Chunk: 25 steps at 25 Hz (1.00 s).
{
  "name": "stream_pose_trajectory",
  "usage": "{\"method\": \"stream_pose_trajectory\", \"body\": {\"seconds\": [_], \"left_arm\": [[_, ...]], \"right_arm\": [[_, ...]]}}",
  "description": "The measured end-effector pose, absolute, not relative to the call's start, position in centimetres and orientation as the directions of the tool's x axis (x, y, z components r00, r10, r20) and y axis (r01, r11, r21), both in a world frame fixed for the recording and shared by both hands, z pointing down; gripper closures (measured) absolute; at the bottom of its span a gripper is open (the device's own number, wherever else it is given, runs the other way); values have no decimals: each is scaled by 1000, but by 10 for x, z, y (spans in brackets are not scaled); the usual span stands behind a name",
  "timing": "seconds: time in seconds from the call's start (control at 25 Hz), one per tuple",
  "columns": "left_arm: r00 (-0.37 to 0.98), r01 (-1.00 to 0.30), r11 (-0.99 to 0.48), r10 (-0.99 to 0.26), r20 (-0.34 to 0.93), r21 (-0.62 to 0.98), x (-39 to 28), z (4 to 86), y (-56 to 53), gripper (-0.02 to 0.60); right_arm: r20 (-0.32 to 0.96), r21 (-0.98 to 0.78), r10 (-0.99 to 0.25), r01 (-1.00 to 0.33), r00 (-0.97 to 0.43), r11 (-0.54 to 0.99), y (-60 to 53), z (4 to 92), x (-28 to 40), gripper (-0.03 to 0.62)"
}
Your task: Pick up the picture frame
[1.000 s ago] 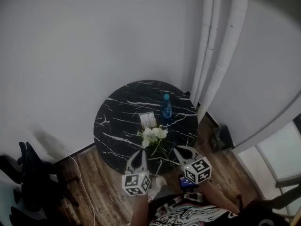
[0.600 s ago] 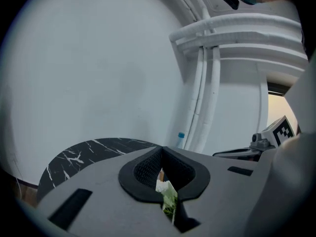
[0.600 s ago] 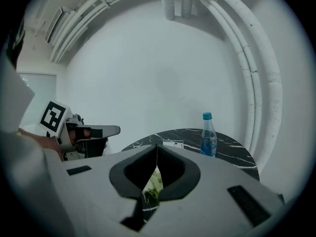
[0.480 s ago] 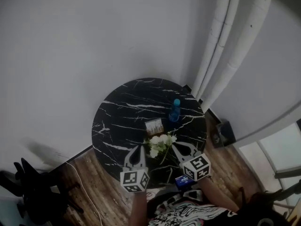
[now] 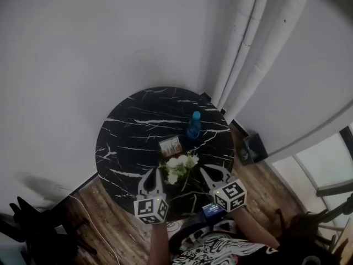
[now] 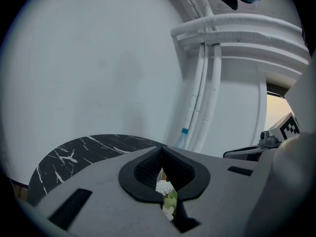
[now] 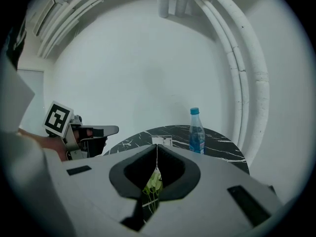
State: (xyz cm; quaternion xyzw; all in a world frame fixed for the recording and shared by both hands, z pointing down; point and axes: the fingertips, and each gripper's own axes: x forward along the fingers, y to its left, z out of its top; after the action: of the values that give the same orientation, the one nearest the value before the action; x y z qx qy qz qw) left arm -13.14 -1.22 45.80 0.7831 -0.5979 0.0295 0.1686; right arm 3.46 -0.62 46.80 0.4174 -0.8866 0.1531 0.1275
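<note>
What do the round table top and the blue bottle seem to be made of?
The round table top: black marble or a marble-look laminate, judging by white veins on a smooth dark surface. The blue bottle: probably clear plastic, as its blue-tinted body is see-through, under a blue cap.

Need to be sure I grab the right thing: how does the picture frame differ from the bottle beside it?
The bottle is blue and see-through with a blue cap; the picture frame is a pale rectangle. The bottle stands tall and narrow; the frame is much lower and flat-faced. In the head view the frame sits left of the bottle and nearer the white flowers. Both rest on the black marble table.
</note>
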Motion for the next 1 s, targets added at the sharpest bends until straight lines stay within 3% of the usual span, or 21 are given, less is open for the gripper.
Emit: {"method": "stream_pose_trajectory", "body": {"seconds": [0.6, 1.0], "left_arm": [[263, -954, -208, -927, 269, 214, -139, 470, -33, 566], [270, -952, -196, -900, 342, 234, -140, 502, -49, 566]], "right_arm": [[346, -202, -687, -766, -639, 610, -40, 480, 30, 576], [413, -183, -625, -733, -662, 655, -62, 502, 19, 574]]}}
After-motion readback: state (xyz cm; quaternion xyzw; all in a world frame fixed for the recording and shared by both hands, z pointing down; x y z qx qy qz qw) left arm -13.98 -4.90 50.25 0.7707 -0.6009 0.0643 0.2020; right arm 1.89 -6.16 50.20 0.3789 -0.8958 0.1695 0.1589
